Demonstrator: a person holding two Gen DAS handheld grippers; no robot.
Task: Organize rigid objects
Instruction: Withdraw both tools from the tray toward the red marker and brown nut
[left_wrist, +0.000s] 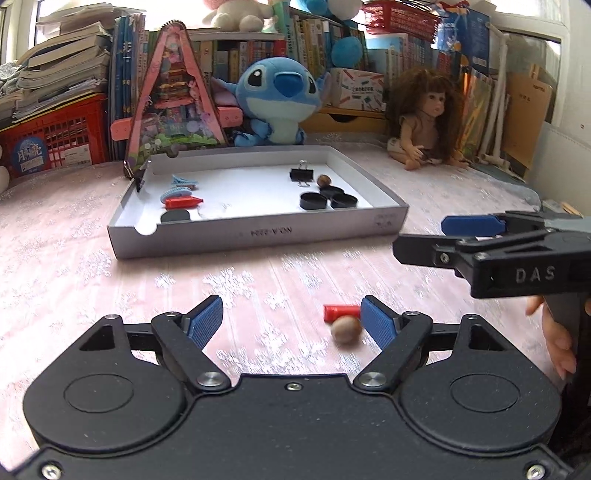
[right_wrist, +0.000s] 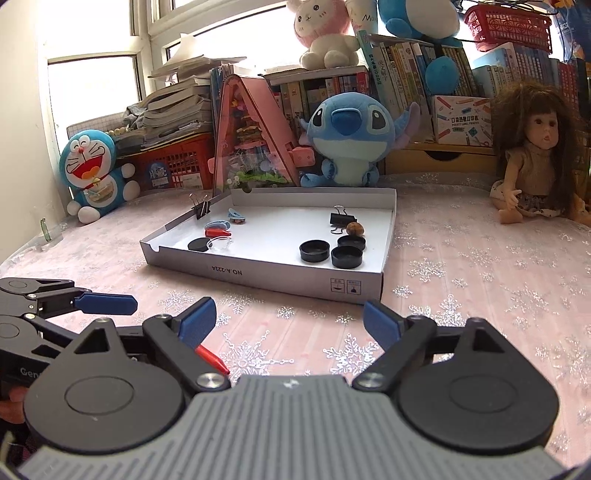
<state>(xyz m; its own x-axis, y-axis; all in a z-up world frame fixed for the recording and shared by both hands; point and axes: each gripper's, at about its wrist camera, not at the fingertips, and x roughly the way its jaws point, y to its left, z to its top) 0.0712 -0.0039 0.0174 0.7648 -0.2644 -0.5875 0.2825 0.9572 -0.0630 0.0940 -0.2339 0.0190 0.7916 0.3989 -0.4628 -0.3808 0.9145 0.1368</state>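
- Left wrist view: left gripper (left_wrist: 291, 319) fingers wide; nut (left_wrist: 345, 331) and red crayon (left_wrist: 338, 312) lie on the surface near its right finger.
- Right gripper (right_wrist: 290, 326) fingers wide, empty, facing the box (right_wrist: 295, 273).

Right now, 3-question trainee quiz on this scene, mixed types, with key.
1. True or false: the left hand-held gripper is shut on the nut.
2. How many black round caps lie at the right end of the white box?
3. The red crayon outside the box lies: A) on the tablecloth B) in the box C) on the Stitch plush.

Key: 1 false, it is open; the right hand-held gripper is open too. 2 three. 3 A.
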